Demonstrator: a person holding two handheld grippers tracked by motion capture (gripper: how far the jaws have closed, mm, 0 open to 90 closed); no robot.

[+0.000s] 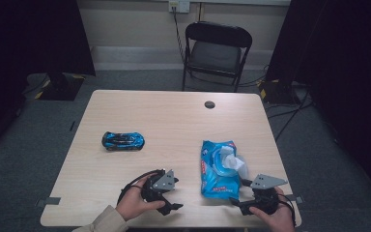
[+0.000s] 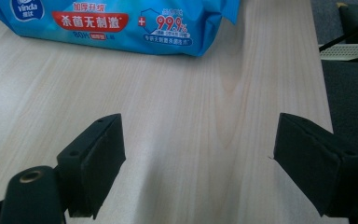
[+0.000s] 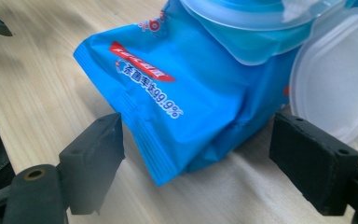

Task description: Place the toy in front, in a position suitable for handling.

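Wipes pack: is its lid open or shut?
Open. The wipes pack has its clear lid flipped back, and a white wipe sticks out.

Grey carpet floor — black folding chair against pale wall.

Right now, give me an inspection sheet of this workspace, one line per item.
Surface: light wood table, a round dark cap near its far edge.
Job's things: blue wet wipes pack, lid flipped open, a wipe sticking out.
Clutter: blue toy car, left of the pack.
Grippers: left gripper open over bare wood; right gripper open, the pack's end corner between the jaws, pads not pressing.
Cables: black cables on the floor at far right.
Surroundings: black folding chair, grey carpet, wall socket.
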